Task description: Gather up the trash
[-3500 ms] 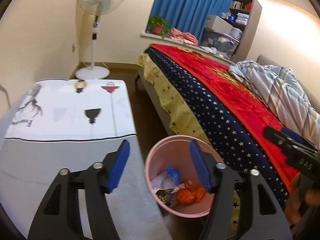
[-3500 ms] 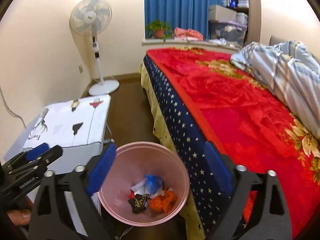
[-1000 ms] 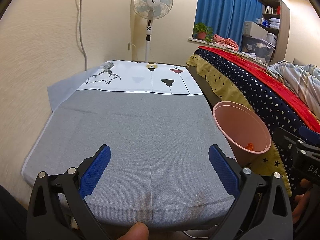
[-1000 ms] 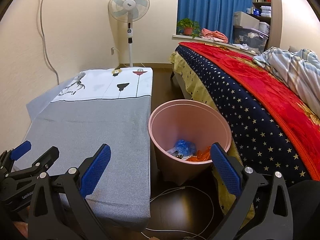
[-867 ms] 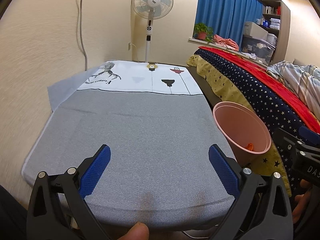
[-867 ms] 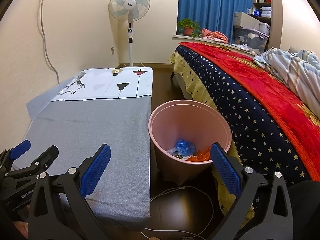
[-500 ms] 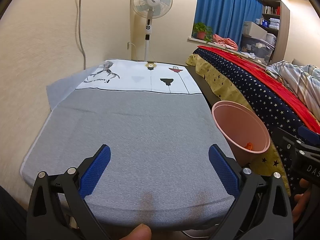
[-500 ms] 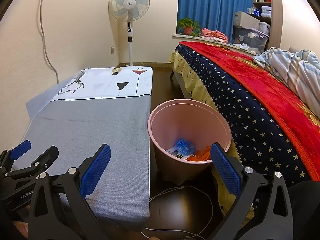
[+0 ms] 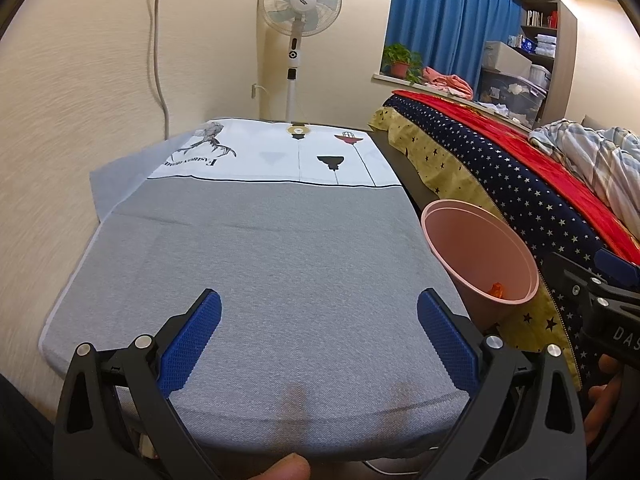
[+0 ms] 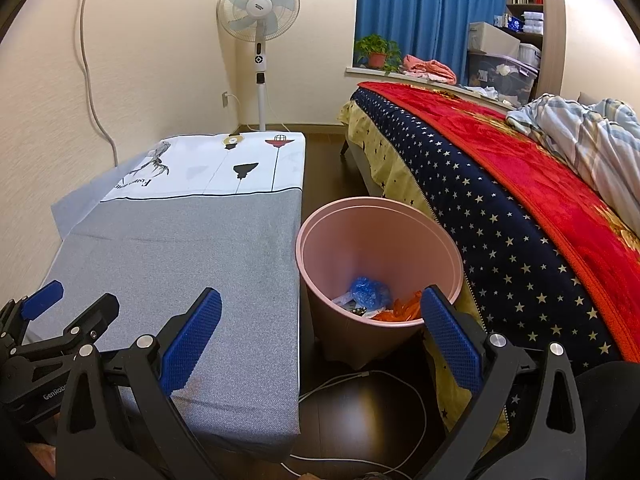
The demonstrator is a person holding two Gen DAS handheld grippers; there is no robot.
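A pink waste bin (image 10: 380, 240) stands on the dark floor between the cloth-covered table and the bed. Inside it lie a blue crumpled bag (image 10: 370, 292), orange scraps (image 10: 404, 310) and other bits. From the left wrist view the bin (image 9: 476, 252) shows at the table's right edge with an orange scrap (image 9: 497, 290) inside. My left gripper (image 9: 318, 338) is open over the near end of the table, nothing between its blue pads. My right gripper (image 10: 320, 338) is open too, low at the table's near right corner in front of the bin.
The table (image 9: 260, 248) wears a grey and white printed cloth. A bed with a red and starry blanket (image 10: 520, 184) runs along the right. A standing fan (image 10: 258, 12) is at the far wall. A white cable (image 10: 360, 384) lies on the floor by the bin.
3.5 s ago both grippers hung above the bin; they have since pulled back and dropped to the table's near end. Over the last second they barely move.
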